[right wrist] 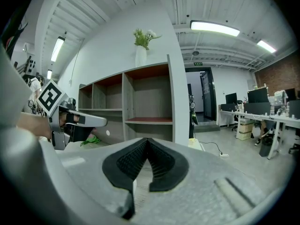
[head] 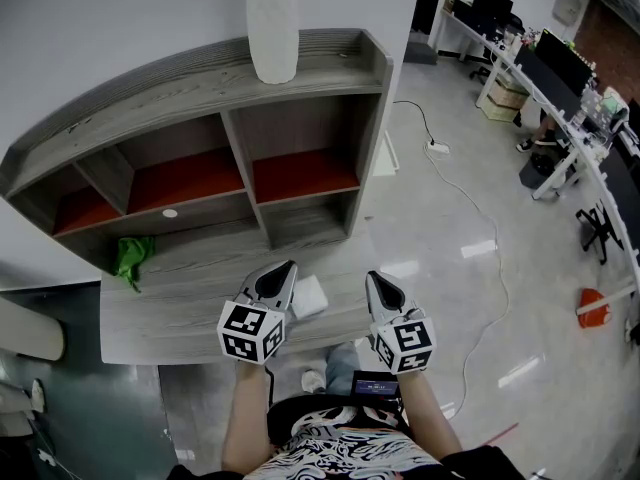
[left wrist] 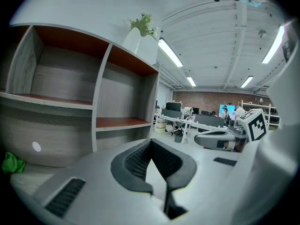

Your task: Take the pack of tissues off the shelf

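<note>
As left gripper point(head: 289, 266) and right gripper point(head: 373, 277) hold jaws shut, empty, markers point(head: 247, 321) face up.

The white vase point(head: 273, 28) runs off the upper edge of the frame. The left hand-held gripper point(head: 285, 273) covers part of a white pack point(head: 310, 296) at lower centre.

White vase point(head: 273, 23), green cloth point(head: 131, 255), office desks point(head: 560, 98)
</note>
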The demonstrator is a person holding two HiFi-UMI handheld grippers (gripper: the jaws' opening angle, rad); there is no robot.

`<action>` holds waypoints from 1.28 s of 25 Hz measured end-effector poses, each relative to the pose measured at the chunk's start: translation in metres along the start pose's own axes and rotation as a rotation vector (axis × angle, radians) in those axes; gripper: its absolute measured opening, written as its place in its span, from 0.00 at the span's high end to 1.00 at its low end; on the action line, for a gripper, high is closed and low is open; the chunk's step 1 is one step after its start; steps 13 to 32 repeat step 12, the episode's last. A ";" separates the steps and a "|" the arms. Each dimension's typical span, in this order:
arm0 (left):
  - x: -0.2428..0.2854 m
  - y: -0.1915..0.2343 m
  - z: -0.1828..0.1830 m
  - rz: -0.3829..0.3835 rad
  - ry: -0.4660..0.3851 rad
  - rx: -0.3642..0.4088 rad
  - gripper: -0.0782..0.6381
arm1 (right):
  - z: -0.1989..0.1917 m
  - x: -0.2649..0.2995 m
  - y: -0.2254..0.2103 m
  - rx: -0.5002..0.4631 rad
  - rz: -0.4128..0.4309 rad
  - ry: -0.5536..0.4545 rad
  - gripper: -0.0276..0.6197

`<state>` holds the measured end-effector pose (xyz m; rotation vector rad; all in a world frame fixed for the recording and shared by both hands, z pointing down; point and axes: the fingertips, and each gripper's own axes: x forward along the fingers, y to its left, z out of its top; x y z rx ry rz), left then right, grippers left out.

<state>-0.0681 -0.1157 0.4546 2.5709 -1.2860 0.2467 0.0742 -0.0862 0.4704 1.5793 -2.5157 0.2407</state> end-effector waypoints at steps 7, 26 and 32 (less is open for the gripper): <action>0.000 0.000 0.001 0.003 -0.004 -0.005 0.88 | 0.001 0.000 0.000 0.005 0.007 -0.004 0.95; 0.001 -0.004 0.002 -0.001 -0.009 -0.006 0.88 | 0.004 -0.002 0.001 -0.023 0.025 -0.011 0.95; 0.001 -0.004 0.002 -0.001 -0.009 -0.006 0.88 | 0.004 -0.002 0.001 -0.023 0.025 -0.011 0.95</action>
